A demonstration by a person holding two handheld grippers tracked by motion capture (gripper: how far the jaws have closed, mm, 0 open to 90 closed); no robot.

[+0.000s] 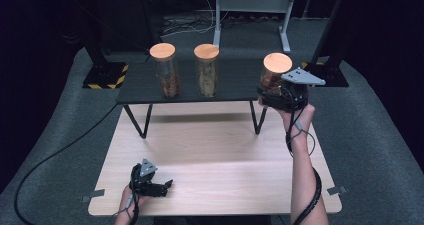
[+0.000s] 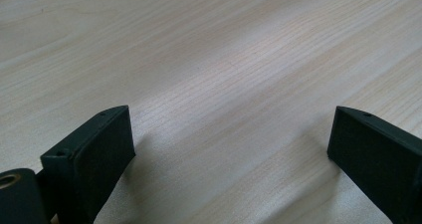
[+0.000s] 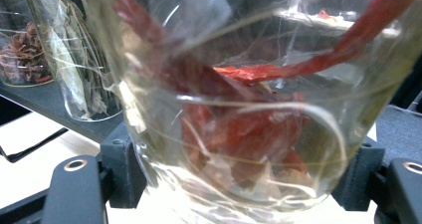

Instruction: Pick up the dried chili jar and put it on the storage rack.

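Right now, from the high view, my right gripper clamps the glass jar of red chillies low on its body, holding it upright at the right end of the dark shelf, so the wooden lid stays level and nothing spills. Two more lidded jars stand farther left on that shelf, well apart from mine. My left gripper rests near the front edge of the pale wooden table, out of the way. Through the left gripper view, my jaws stand wide with nothing between them, bare wood grain beneath. Through the right gripper view, the chilli jar sits pinched between both jaws, and I judge the low grip keeps it steady for carrying.
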